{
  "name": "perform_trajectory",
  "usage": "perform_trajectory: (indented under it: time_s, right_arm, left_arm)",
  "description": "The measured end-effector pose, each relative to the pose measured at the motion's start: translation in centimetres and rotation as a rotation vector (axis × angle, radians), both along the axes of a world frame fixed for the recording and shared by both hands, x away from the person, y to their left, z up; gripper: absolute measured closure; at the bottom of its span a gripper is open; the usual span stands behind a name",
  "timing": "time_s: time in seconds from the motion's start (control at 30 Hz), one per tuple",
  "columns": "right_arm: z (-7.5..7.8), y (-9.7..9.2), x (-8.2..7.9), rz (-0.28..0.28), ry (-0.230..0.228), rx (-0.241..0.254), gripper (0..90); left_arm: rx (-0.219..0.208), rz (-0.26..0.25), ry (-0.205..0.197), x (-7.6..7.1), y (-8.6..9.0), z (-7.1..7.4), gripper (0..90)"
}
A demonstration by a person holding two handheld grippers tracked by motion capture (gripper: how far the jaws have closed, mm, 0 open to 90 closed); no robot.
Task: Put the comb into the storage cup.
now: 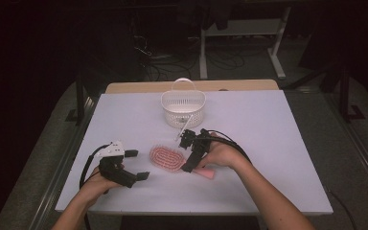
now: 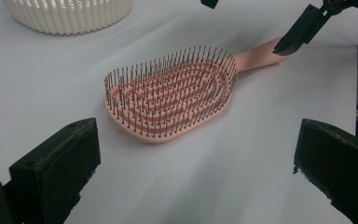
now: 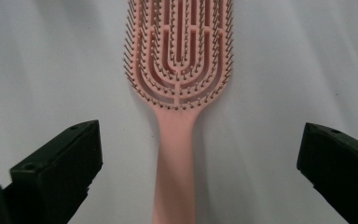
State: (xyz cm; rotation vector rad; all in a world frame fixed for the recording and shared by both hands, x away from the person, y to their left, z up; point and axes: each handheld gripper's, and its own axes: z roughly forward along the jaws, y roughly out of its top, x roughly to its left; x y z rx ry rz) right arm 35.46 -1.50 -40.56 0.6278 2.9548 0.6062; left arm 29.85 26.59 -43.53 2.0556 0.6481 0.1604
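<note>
Pink plastic item: hairbrush [image 1: 166,158], lying flat on the white counter [image 1: 278,143], bristles up, between my two hands.
Long axis: head toward my left, handle [image 3: 175,172] toward my right; in the right gripper view the handle runs straight up the middle between my jaws.
Right hand-held gripper [image 1: 188,152]: released, jaws spread wide, one on each side of the handle and not touching it; the nearer of the two to the brush.
Left hand-held gripper [image 1: 136,164]: also released, jaws wide apart, holding nothing; it rests near the head of the brush, facing it, apart from it.
Deciding relation: handle already centred and aligned with my right jaws, so I judge a short advance and a closing move would take it.
Brush condition: oval vented head [image 2: 168,93], open slots between curved ribs, dark pins with fine tips, plain smooth handle.
Other item: white slatted basket [image 1: 183,106] with a loop handle, standing farther back on the counter, just beyond the brush.
</note>
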Motion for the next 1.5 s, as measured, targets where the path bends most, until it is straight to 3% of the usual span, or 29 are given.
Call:
perform_trajectory:
  time_s: [0.43, 0.87, 1.5]
  right_arm:
    - [-1.1, 0.6, -0.2, 0.018, 0.025, -0.054, 11.7]
    - [-1.4, 0.7, 0.0, 0.002, 0.072, -0.071, 27.0]
    - [-2.2, 1.7, 0.1, 0.033, 0.099, -0.112, 45.2]
  left_arm:
    - [0.002, -0.004, -0.003, 0.0, -0.1, 0.0, 0.2]
    - [0.003, -0.009, -0.005, -0.1, -0.1, -0.1, 0.2]
    - [0.005, -0.009, -0.001, 0.0, -0.1, -0.1, 0.2]
